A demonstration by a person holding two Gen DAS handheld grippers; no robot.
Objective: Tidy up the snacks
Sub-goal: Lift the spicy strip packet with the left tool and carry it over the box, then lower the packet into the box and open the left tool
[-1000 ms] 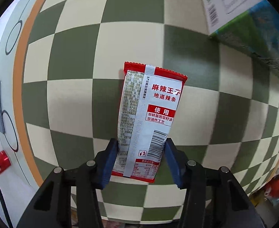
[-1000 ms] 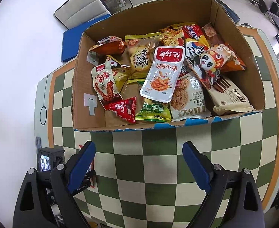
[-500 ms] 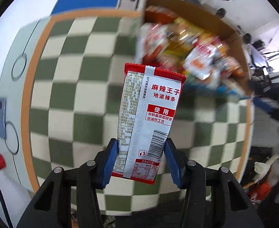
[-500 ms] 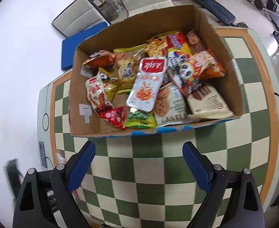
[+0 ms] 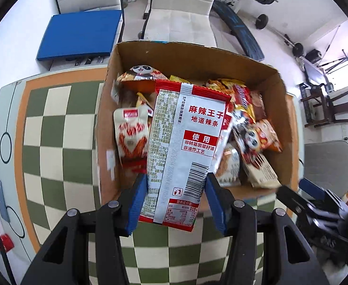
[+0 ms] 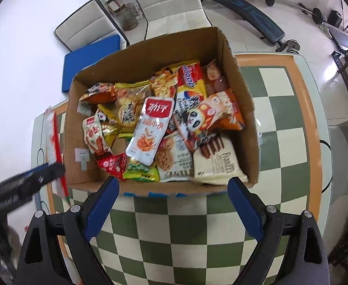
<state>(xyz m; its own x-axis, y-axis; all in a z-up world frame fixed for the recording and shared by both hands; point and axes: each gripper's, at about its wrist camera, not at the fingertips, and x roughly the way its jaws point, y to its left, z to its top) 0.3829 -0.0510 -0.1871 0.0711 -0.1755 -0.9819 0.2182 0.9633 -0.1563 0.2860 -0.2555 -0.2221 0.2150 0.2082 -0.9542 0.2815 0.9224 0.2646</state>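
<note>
Left wrist view: left gripper [image 5: 175, 200] clamps a red-and-white snack packet [image 5: 185, 152] upright by its lower end, in front of the cardboard box [image 5: 290, 128]; packet hides the box's middle. Right gripper [image 6: 174, 204] is spread wide, holding nothing, just short of the box's near wall. One box, packed with overlapping snack bags, exact count unclear. Box sits on a green-and-cream checkered table [image 6: 280, 147] with orange border. White floor, two white chairs, blue mat [image 5: 79, 33], weight bench [image 6: 247, 7] behind.
</note>
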